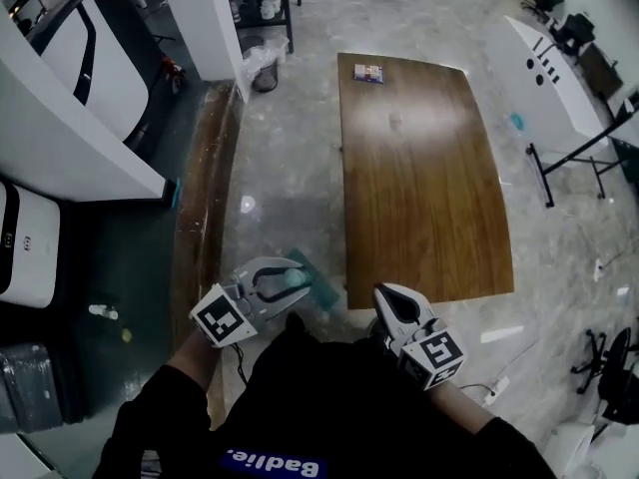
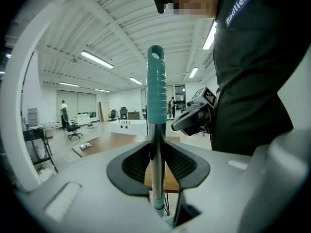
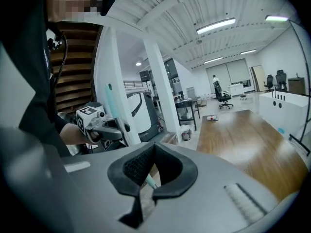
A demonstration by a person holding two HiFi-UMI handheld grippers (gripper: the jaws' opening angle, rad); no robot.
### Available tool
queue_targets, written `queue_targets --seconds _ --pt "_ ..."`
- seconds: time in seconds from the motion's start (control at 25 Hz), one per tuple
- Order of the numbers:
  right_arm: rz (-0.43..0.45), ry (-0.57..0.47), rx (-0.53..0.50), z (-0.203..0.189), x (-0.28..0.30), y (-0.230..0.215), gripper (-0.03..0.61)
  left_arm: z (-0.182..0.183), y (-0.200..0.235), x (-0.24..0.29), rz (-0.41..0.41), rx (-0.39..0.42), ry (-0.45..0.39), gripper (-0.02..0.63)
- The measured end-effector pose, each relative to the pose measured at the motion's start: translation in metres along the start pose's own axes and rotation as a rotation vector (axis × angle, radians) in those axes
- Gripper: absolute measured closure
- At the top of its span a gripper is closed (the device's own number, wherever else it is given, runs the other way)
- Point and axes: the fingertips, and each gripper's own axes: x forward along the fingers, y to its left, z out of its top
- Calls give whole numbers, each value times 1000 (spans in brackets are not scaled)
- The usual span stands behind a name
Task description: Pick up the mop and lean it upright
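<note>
White cabinets (image 1: 28, 239) and a white pillar (image 1: 212, 18) are seen at the far left of the head view. Beside them a long brown wooden strip (image 1: 203, 198) is laid along the pale marbled floor (image 1: 290, 158). A bin lined with a bag (image 1: 262, 68) is placed near the foot of the pillar.

Next to the right, the left gripper (image 2: 156, 188) is held low in front of the person. The metal shaft of the mop (image 2: 156, 81) is clamped between its jaws, which are kept partly apart by the shaft, with the pads pressed on both sides of it. In the left gripper view the mop is shown upright, with its teal grip rising above the jaws. In the head view its teal head is seen low down, just beside the near left corner of the bench (image 1: 419, 188). Whether it rests on the floor cannot be told.

The right gripper (image 3: 150, 191) is held near the left one, off the mop. Its jaws are brought together and nothing is gripped.

On the far end of the wooden bench a small printed item (image 1: 367, 72) is laid. Further right a white desk (image 1: 554, 68) is set, well apart from the bench.
</note>
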Motion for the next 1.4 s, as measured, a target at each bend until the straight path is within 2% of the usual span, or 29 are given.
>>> queue_targets --seconds 0.12,0.28,0.52,0.72,0.84,1.16,1.4 --pt "-75 17 28 -4 6 18 574 -20 4 -6 -147 43 40 492" --pt "-155 32 40 -15 2 24 574 -57 7 -3 -300 110 143 492" --pt "-256 62 89 -25 -13 17 574 -109 11 11 -446 147 266 492" --pt "-311 85 105 -41 -23 13 574 -142 8 26 -566 172 332 492" --pt "-350 90 130 -49 -33 7 574 -151 1 45 -618 163 322 494" --pt "-420 73 165 -52 -60 -11 572 -145 -24 99 -708 143 274 492" --pt "-443 61 175 -51 -76 -26 572 -144 -35 133 -719 141 288 492"
